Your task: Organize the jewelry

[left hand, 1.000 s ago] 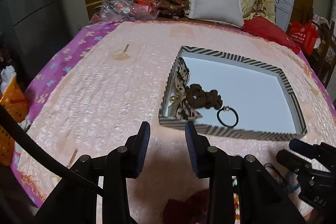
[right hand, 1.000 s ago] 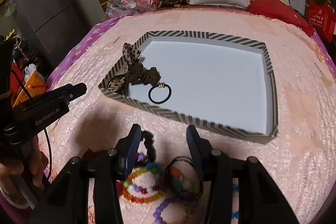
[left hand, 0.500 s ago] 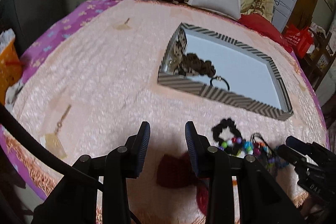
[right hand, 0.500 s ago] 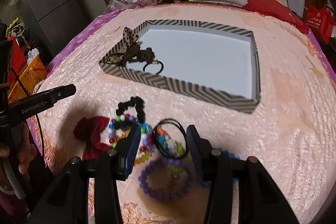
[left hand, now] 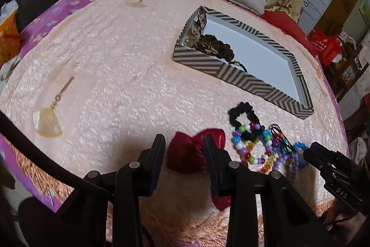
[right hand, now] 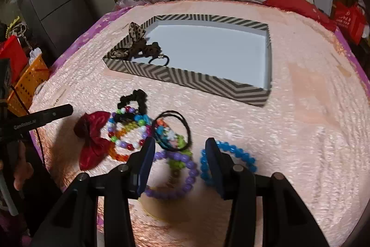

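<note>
The left claw (left hand: pixel 183 147) stands apart and empty over the red bow (left hand: pixel 185 154) on the bed (left hand: pixel 115 85), and the right claw (right hand: pixel 180 154), also apart, hovers above the purple bracelet (right hand: pixel 192 175). The striped box (right hand: pixel 185 79) sits toward 12 o'clock. The bow looks soft and light, best pinched at its knot; the right claw's body reads "DAS".

Red bow (right hand: pixel 92 138); purple bracelet (right hand: pixel 178 175); chevron-striped box (right hand: pixel 185 79).

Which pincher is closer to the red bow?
Left. The left gripper frames the red bow between its open fingers; the right gripper sits off to the side, over the purple bead bracelet.
</note>
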A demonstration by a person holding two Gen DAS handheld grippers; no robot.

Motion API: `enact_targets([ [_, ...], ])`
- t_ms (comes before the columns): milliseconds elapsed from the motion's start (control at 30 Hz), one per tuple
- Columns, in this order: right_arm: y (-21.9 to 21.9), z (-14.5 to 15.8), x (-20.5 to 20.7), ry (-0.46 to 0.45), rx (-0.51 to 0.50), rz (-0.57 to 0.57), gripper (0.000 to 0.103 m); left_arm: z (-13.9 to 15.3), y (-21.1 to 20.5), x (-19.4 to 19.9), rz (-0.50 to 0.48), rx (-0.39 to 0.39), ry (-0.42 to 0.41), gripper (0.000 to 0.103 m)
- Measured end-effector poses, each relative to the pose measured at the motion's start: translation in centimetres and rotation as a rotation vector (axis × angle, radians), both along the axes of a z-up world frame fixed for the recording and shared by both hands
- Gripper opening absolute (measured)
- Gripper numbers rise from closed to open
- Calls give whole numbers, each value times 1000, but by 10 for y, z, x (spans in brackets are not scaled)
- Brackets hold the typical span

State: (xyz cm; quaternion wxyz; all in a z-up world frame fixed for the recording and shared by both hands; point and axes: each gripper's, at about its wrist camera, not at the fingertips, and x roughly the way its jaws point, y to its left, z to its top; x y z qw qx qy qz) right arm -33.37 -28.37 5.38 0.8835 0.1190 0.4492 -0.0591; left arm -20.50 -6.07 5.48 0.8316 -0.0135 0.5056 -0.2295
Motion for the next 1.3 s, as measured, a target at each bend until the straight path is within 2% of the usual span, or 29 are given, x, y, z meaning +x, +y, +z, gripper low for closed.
enact_targets([
  [333, -6, 0, -19, -4, -26, 43, 47, -7, 0, -13, 40, -44, 70, 22],
  [467, 5, -2, -11, -13, -3, 119, 47, -7, -3, -14, 56, -62, 82, 22],
  [667, 23, -8, 9, -21, -59, 199, 45, -12, -7, -13, 57, -63, 112, 23],
  [700, 25, -11, 12, -10, -73, 213, 42, -13, -7, -13, 56, -62, 110, 23],
  [833, 31, -21, 24, 25, -140, 251, 16, -14, -9, -12, 53, -52, 106, 23],
  [900, 29, -21, 25, 29, -147, 249, 7, -15, -9, -11, 50, -54, 112, 23],
  [1000, 17, -8, 19, -22, -105, 222, 3, -16, -9, -10, 51, -50, 112, 23],
  [1300, -17, 13, 5, -102, 31, 123, 3, -13, -14, -12, 41, -97, 131, 23],
])
